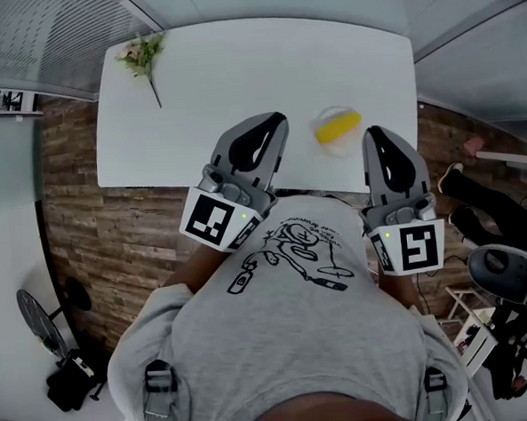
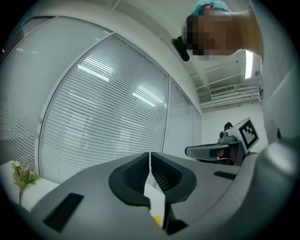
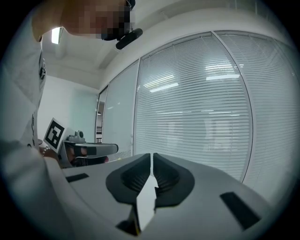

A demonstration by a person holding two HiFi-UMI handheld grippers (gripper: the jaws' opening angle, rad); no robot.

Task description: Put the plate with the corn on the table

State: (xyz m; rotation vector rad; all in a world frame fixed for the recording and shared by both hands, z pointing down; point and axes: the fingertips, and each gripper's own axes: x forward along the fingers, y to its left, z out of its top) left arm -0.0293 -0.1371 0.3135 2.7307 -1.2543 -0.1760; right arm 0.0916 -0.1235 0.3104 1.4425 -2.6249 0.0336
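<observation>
Corn cob [image 1: 339,128], yellow, lies on clear round plate [image 1: 335,150] by near edge of white table [image 1: 237,73], seemingly delivered; left gripper [image 1: 274,123] and right gripper [image 1: 372,136] hover empty, jaws pressed together.

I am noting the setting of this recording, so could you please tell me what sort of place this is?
Probably an office or meeting room. A plain white table stands on wood-plank flooring, and slatted blinds run along the walls on both sides, as in a glazed office.
</observation>
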